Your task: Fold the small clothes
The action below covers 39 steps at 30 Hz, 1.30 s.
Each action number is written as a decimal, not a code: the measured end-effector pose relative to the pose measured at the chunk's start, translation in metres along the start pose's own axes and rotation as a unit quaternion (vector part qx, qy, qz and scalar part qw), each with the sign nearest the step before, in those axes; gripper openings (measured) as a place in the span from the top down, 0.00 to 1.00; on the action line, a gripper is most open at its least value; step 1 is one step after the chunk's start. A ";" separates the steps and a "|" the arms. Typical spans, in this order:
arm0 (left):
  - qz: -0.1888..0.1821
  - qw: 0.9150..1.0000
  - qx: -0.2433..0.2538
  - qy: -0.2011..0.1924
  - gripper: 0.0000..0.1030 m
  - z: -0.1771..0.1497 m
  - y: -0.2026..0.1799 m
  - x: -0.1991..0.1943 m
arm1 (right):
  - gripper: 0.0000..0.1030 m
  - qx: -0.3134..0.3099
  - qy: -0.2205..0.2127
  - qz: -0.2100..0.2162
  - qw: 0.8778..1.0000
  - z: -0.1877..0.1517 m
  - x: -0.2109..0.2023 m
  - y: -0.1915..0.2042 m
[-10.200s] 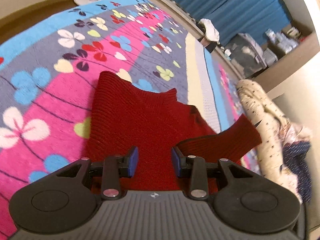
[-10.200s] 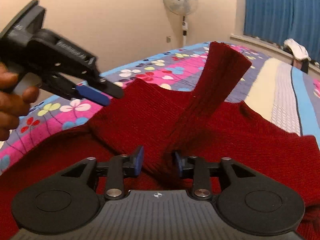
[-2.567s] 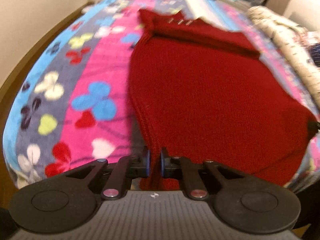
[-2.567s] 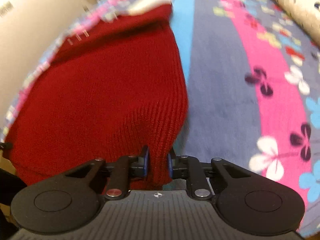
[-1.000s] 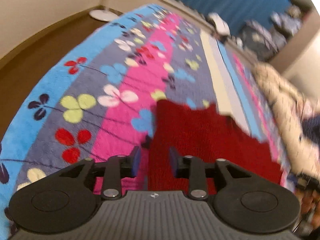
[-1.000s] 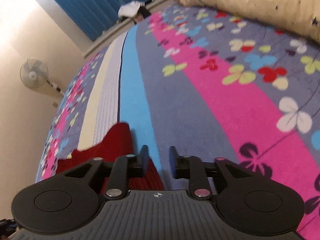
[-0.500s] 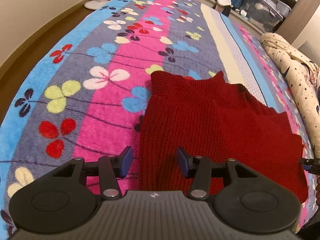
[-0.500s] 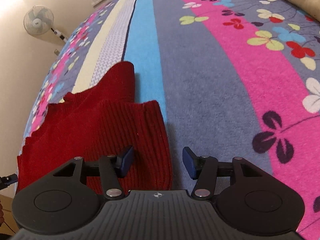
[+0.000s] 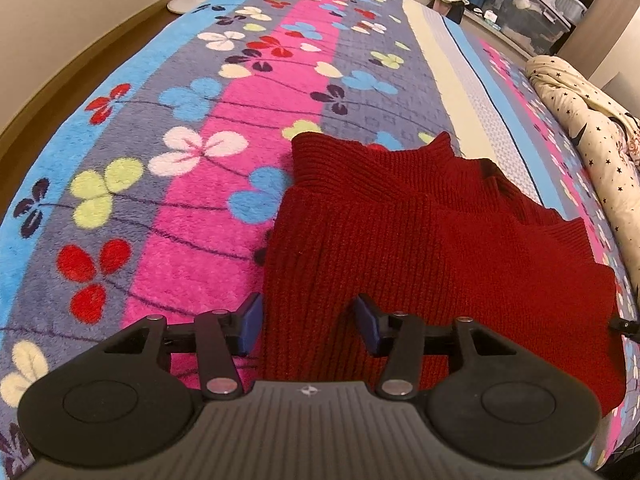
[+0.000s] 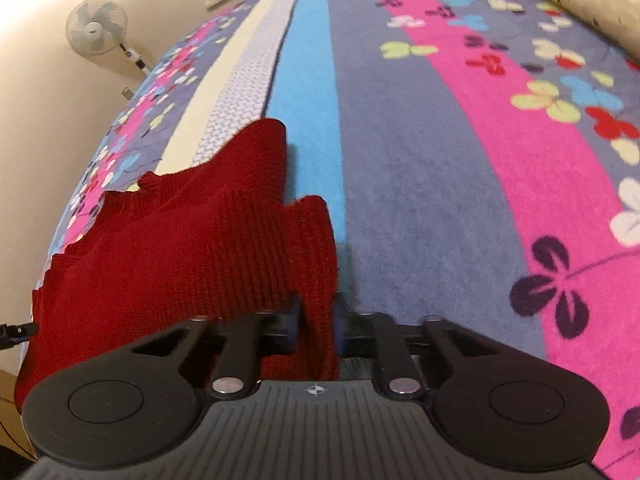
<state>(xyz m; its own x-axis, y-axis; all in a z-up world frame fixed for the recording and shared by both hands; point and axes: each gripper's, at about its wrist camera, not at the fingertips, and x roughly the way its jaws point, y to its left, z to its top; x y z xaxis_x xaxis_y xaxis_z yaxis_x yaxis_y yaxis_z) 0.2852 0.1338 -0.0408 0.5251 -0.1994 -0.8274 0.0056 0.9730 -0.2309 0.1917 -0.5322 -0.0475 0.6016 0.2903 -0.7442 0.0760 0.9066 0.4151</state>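
Right tool (image 10: 316,322) pinching red sweater (image 10: 192,248) edge; left tool (image 9: 308,322) wide apart.

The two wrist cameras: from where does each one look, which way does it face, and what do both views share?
Left wrist: sits behind the open left gripper, faces along the bed over the red sweater toward a star-print duvet; only its own fingers show.
Right wrist: sits behind the right gripper, which pinches the sweater's edge, faces toward a fan; only its own fingers show.
Shared: the sweater and floral blanket.
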 end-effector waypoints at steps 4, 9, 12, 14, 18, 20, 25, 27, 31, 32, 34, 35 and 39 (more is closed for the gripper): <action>-0.015 0.999 0.037 -0.006 0.84 -0.003 -0.009 -0.003 | 0.89 -0.018 -0.042 0.010 0.999 0.003 -0.015 0.008; 0.002 0.993 0.084 -0.087 0.87 0.001 -0.016 -0.038 | 0.89 -0.025 -0.117 0.030 0.992 0.010 -0.044 0.020; 0.000 0.987 0.073 -0.143 0.87 0.008 -0.011 -0.055 | 0.89 -0.044 -0.171 0.031 0.984 0.016 -0.058 0.032; 0.018 0.982 0.080 -0.168 0.87 0.012 -0.013 -0.057 | 0.89 -0.050 -0.199 0.016 0.979 0.022 -0.058 0.037; 0.039 0.972 0.082 -0.218 0.87 0.022 -0.020 -0.060 | 0.89 -0.051 -0.233 -0.011 0.971 0.037 -0.048 0.044; 0.047 0.970 0.075 -0.226 0.87 0.027 -0.021 -0.056 | 0.89 -0.053 -0.243 -0.021 0.968 0.041 -0.042 0.049; 0.072 0.968 0.067 -0.232 0.87 0.040 -0.021 -0.042 | 0.89 -0.064 -0.271 -0.029 0.960 0.055 -0.025 0.061; 0.080 0.966 0.063 -0.236 0.87 0.045 -0.019 -0.035 | 0.89 -0.069 -0.276 -0.031 0.958 0.059 -0.016 0.065; 0.103 0.969 0.083 -0.209 0.87 0.048 -0.017 -0.001 | 0.89 -0.065 -0.242 -0.060 0.966 0.070 0.019 0.062; 0.110 0.972 0.091 -0.185 0.87 0.047 -0.016 0.014 | 0.89 -0.065 -0.214 -0.075 0.972 0.070 0.032 0.060; 0.120 0.979 0.109 -0.127 0.85 0.042 -0.015 0.043 | 0.89 -0.068 -0.133 -0.109 0.983 0.069 0.067 0.052; 0.122 0.979 0.117 -0.111 0.85 0.040 -0.015 0.051 | 0.89 -0.069 -0.106 -0.121 0.985 0.067 0.080 0.048; 0.116 0.982 0.099 -0.108 0.79 0.042 -0.008 0.048 | 0.85 -0.071 -0.104 -0.127 0.984 0.066 0.087 0.044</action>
<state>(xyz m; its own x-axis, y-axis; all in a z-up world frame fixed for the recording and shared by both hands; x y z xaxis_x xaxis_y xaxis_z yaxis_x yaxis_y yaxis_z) 0.3465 0.1211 -0.0571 0.7005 0.0389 -0.7126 0.0180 0.9972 0.0722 0.3000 -0.4871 -0.0592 0.7281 -0.0063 -0.6854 0.1420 0.9796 0.1419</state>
